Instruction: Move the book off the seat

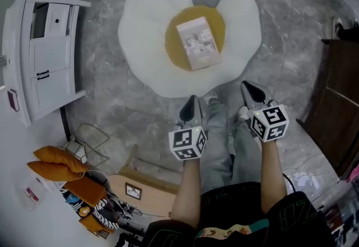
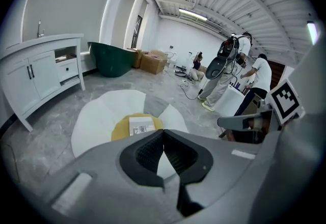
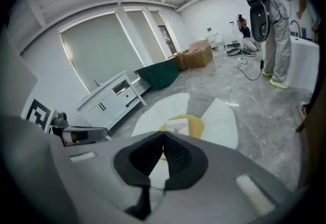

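Observation:
A pale book [image 1: 198,43] lies flat on the yellow centre of a fried-egg-shaped floor seat [image 1: 146,32]. It also shows ahead of the jaws as the book [image 2: 141,126] in the left gripper view and the book [image 3: 178,127] in the right gripper view. My left gripper [image 1: 192,109] hangs above the floor just short of the seat's near edge, shut and empty. My right gripper [image 1: 253,93] is level with it to the right, also shut with nothing in it. Both point toward the seat.
A white cabinet [image 1: 39,55] stands at the left. Orange cushions [image 1: 53,163], a wire rack [image 1: 90,142] and a cardboard box [image 1: 140,190] clutter the lower left. Dark wooden furniture [image 1: 336,105] lines the right. People [image 2: 254,78] stand far off by a white table.

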`<state>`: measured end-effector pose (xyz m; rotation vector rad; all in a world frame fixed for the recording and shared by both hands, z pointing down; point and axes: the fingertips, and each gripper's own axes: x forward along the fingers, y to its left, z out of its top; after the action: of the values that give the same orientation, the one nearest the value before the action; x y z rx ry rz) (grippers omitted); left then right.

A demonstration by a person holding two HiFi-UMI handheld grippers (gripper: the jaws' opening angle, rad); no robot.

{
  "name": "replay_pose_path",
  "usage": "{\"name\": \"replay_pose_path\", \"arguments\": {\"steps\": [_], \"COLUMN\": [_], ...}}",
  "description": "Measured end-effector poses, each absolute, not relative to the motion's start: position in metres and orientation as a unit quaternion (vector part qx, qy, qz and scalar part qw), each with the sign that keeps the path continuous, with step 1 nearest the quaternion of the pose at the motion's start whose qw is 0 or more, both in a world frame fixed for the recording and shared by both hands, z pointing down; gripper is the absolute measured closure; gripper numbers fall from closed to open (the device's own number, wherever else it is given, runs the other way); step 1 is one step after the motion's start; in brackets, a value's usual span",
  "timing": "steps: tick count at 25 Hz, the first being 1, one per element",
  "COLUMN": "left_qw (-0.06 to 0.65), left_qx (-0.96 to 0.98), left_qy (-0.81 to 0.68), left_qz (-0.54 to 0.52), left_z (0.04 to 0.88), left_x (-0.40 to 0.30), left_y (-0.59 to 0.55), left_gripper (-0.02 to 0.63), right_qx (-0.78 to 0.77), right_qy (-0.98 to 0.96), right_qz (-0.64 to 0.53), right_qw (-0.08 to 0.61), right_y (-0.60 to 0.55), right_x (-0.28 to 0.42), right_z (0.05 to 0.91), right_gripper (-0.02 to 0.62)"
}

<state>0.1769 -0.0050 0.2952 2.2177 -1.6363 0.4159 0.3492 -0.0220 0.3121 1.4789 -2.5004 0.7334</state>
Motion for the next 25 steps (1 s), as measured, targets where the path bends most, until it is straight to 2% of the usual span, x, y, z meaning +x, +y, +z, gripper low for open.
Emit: {"name": "replay_pose_path", "arguments": {"steps": [6, 12, 20, 21, 22, 23, 24, 25], "left_qw": [0.19, 0.219, 0.245, 0.245, 0.246, 0.251, 0.258, 0.267], "left_qx": [0.786, 0.799, 0.77, 0.767, 0.765, 0.762, 0.761, 0.76], "left_qy": [-0.565, -0.535, -0.565, -0.569, -0.571, -0.572, -0.57, -0.566], "left_qz": [0.166, 0.169, 0.168, 0.168, 0.168, 0.17, 0.172, 0.175], "left_z": [0.342, 0.398, 0.478, 0.484, 0.491, 0.497, 0.505, 0.512], "left_x": [0.144, 0.15, 0.131, 0.128, 0.126, 0.125, 0.126, 0.128], "left_y": [-0.078, -0.123, -0.171, -0.176, -0.18, -0.182, -0.183, -0.185], "left_gripper": [0.595, 0.595, 0.594, 0.594, 0.592, 0.589, 0.541, 0.468], "right_qx": [0.496, 0.501, 0.472, 0.465, 0.456, 0.447, 0.441, 0.437], "right_qy": [-0.825, -0.821, -0.832, -0.834, -0.837, -0.838, -0.839, -0.839], "right_qz": [0.25, 0.241, 0.233, 0.236, 0.241, 0.246, 0.249, 0.249], "right_qw": [0.101, 0.133, 0.177, 0.181, 0.186, 0.192, 0.199, 0.206], "right_y": [-0.082, -0.127, -0.172, -0.178, -0.182, -0.185, -0.187, -0.19], "right_x": [0.313, 0.3, 0.28, 0.278, 0.275, 0.274, 0.274, 0.276], "right_z": [0.359, 0.401, 0.473, 0.481, 0.489, 0.496, 0.503, 0.509], "right_gripper": [0.592, 0.592, 0.592, 0.566, 0.488, 0.467, 0.466, 0.466]}}
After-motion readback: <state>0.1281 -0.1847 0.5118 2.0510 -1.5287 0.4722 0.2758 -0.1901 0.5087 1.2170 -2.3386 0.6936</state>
